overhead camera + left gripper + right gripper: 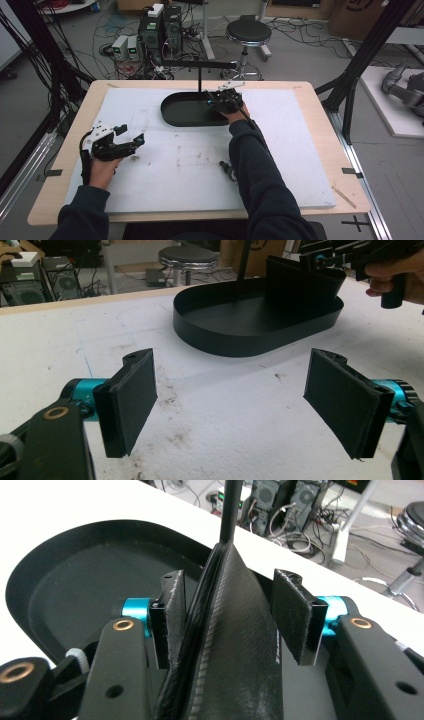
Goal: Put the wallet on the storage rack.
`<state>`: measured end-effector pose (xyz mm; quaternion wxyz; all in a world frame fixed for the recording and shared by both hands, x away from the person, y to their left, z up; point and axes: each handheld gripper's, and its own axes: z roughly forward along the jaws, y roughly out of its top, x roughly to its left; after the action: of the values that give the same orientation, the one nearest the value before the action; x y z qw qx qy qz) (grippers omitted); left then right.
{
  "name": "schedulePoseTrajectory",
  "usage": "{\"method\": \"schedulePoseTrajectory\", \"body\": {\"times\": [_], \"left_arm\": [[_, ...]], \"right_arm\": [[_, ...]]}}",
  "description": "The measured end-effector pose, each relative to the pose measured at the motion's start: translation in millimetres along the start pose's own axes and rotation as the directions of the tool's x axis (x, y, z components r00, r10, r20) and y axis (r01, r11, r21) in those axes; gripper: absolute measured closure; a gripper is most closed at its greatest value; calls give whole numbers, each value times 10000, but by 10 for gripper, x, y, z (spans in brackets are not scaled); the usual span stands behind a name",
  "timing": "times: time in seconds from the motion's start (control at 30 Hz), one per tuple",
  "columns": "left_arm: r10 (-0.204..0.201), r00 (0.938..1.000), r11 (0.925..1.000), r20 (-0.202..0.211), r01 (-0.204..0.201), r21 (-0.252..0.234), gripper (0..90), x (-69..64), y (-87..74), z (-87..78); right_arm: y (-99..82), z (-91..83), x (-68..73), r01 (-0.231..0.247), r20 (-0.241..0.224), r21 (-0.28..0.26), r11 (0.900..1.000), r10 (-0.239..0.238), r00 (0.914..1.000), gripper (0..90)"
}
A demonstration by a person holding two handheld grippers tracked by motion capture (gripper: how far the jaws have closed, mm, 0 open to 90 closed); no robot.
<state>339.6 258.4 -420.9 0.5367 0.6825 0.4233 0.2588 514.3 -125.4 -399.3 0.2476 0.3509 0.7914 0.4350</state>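
1. Right gripper (220,99), upper centre of the high view, had jaws half open around a black leather pouch (227,645); one pad touched, the other stood clear.
2. Pouch stood in the black oval tray (175,112); placing looked nearly done, withdrawal left.
3. Left gripper (131,141) was wide and empty, lower left.
4. Tray rim and upright post (229,510) were close; white mat (295,165) was open.

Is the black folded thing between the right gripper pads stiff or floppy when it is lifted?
Probably floppy: the black folded sheet curves between the right gripper pads. Likely light, because it looks thin. It may slip out, since one pad stands apart from it.
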Motion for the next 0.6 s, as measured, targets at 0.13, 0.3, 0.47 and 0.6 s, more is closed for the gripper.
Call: {"method": "schedulePoseTrajectory", "body": {"times": [0.13,0.3,0.47,0.6], "left_arm": [[-23,10000,10000,10,23,12,206,-3,-2,1],[-1,10000,10000,0,1,21,206,-4,1,-3],[-2,10000,10000,3,2,16,206,-6,1,-5],[-70,10000,10000,64,70,-5,206,-7,1,-1]], "right_arm": [[33,-71,-27,-20,47,-57,10000,20,10000,482],[74,-231,-101,-283,-257,-6,9996,283,9993,459],[129,-439,-145,-108,-563,55,9999,111,9984,430],[154,-636,-190,-208,-786,100,9997,215,9967,382]]}}
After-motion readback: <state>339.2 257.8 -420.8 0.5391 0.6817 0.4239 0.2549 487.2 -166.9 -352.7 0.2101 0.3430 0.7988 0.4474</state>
